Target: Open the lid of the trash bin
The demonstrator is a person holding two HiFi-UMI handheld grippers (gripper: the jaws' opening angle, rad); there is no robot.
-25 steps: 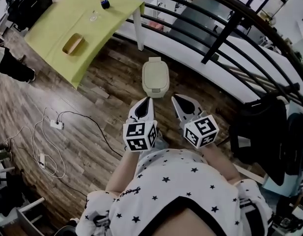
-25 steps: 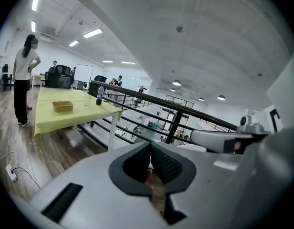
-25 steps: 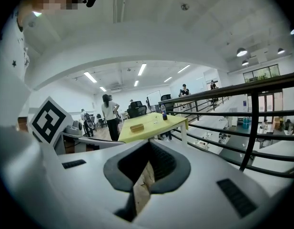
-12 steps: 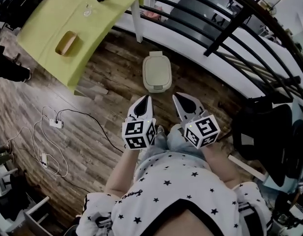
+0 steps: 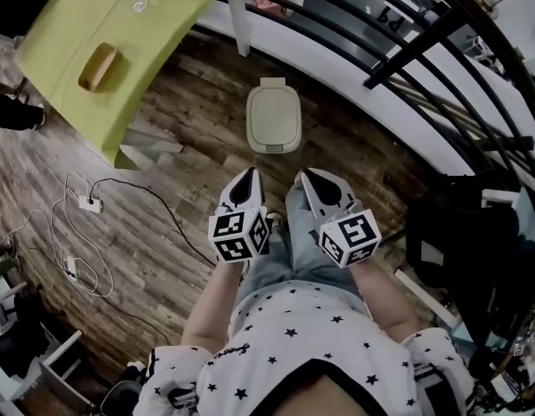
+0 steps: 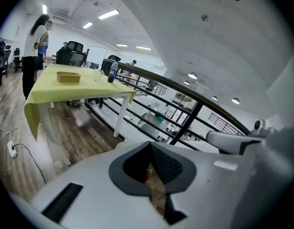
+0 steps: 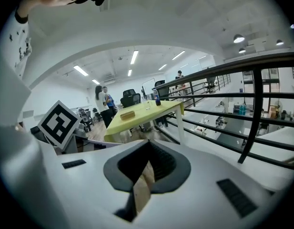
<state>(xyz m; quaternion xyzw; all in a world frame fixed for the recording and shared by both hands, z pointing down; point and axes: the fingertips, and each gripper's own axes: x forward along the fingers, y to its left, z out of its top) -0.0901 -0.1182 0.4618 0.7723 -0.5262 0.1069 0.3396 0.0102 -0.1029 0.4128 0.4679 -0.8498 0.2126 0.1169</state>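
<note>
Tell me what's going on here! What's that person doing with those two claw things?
A person is standing on a wooden floor, holding a gripper in each hand. The left gripper and the right gripper are both held out in front, fingers shut and holding nothing. Ahead on the floor, by the railing, sits a small trash bin with its lid down. Neither gripper is touching it, so the opening has not started yet.

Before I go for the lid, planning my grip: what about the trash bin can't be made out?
Sides, any pedal of the trash bin: head view looks down; the lid covers them.
Lid's catch: head view, too small.
The bin, right gripper view: blocked by the right gripper itself.
</note>
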